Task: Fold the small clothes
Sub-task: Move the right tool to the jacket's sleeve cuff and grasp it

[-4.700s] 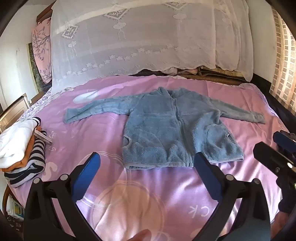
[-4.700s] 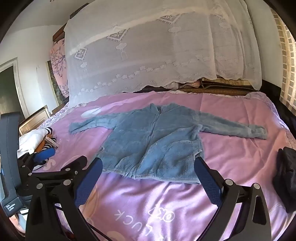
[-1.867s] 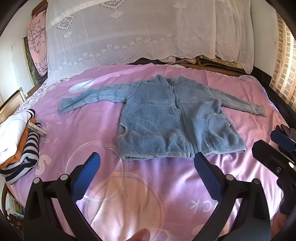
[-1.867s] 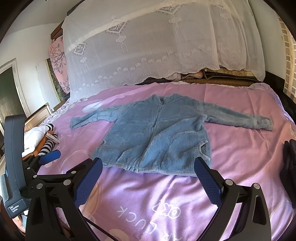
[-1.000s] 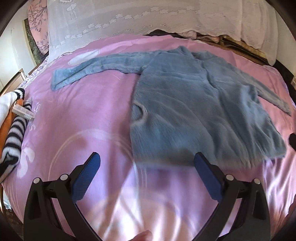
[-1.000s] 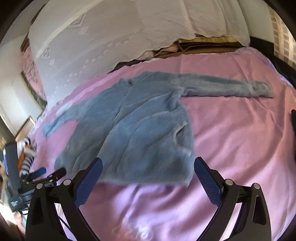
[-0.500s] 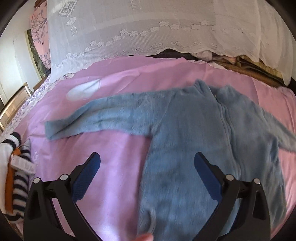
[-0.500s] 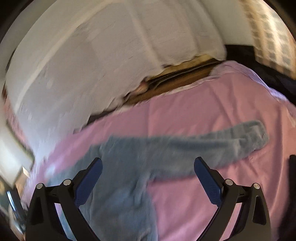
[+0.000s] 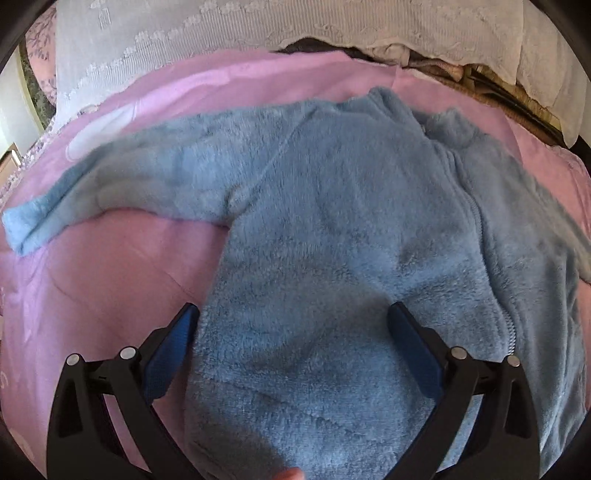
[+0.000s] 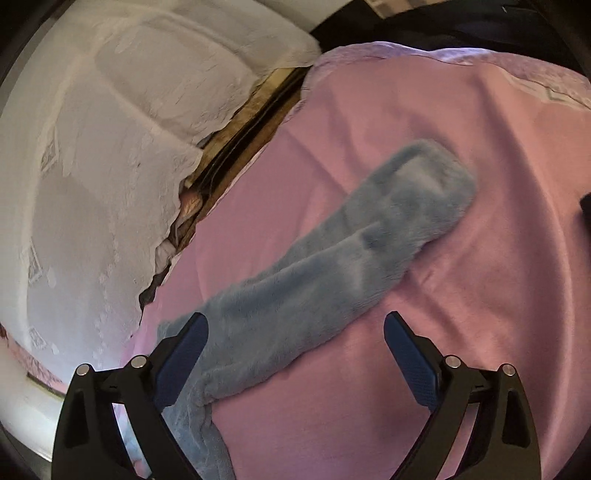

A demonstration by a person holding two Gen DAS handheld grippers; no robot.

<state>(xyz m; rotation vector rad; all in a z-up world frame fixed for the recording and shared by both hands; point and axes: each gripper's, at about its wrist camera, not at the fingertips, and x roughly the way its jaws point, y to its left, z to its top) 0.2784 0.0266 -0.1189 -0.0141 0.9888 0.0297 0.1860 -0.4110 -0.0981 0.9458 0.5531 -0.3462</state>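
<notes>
A fluffy blue fleece jacket (image 9: 332, 229) lies flat, front up, on a pink bedspread (image 9: 103, 266). Its left sleeve (image 9: 122, 181) stretches out to the left edge of the left wrist view. My left gripper (image 9: 293, 354) hangs open low over the jacket's left side, below the armpit, nothing between its blue pads (image 9: 173, 350). In the right wrist view the jacket's right sleeve (image 10: 332, 266) runs diagonally up to its cuff (image 10: 428, 181). My right gripper (image 10: 295, 358) is open above the sleeve near the shoulder end, holding nothing.
White lace netting (image 9: 258, 26) hangs along the head of the bed, with folded bedding (image 10: 236, 125) under it. A dark object (image 10: 585, 210) sits at the right edge of the bedspread (image 10: 461, 332). A fingertip (image 9: 290, 473) shows at the bottom edge.
Both grippers have dropped down and forward, close over the jacket: the left over the body near the left armpit, the right over the right sleeve. Both stay open.
</notes>
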